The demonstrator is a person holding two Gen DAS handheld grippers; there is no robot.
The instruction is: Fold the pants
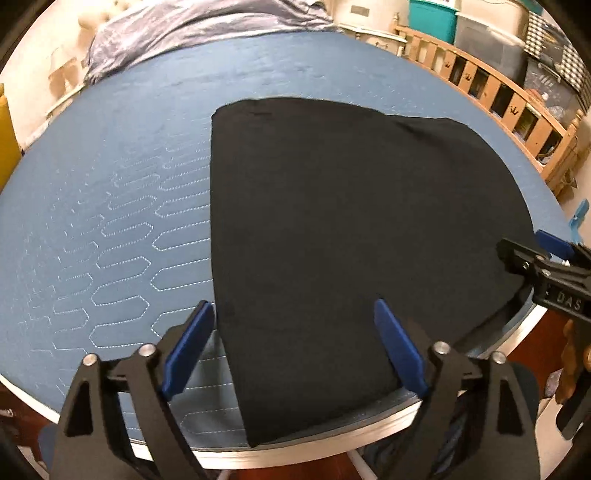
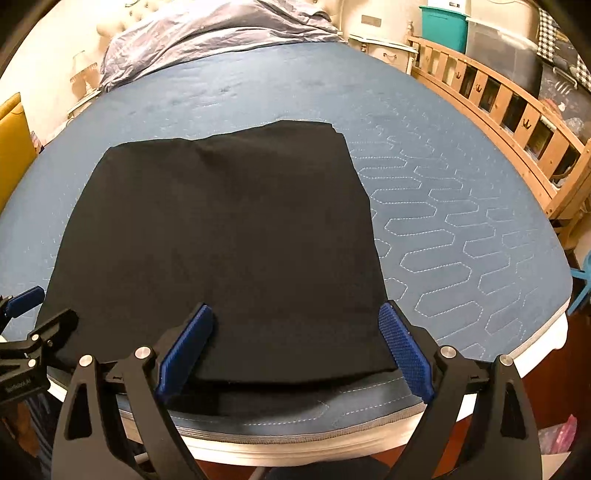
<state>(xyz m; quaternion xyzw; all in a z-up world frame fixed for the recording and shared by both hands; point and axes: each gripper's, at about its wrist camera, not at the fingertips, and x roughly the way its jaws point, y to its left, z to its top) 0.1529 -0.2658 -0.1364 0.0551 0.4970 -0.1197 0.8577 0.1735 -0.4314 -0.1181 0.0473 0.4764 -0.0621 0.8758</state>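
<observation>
Black pants (image 1: 351, 240) (image 2: 229, 251) lie folded into a flat rectangle near the front edge of a blue quilted mattress (image 1: 110, 206) (image 2: 461, 229). My left gripper (image 1: 295, 347) stands open above the near left corner of the fold, one blue pad (image 1: 188, 350) off the cloth, the other pad (image 1: 400, 350) over it. My right gripper (image 2: 295, 347) is open over the near right corner, its fingers straddling the cloth edge with nothing held. Each gripper shows at the edge of the other's view: the right gripper (image 1: 554, 258) and the left gripper (image 2: 26, 321).
A crumpled grey-blue duvet (image 2: 207, 33) lies at the head of the bed. A wooden rail (image 2: 517, 114) runs along the right side, with storage boxes (image 2: 443, 26) behind it. A yellow chair (image 2: 13, 147) stands at the left. The mattress's white front edge (image 2: 332, 446) is just below the grippers.
</observation>
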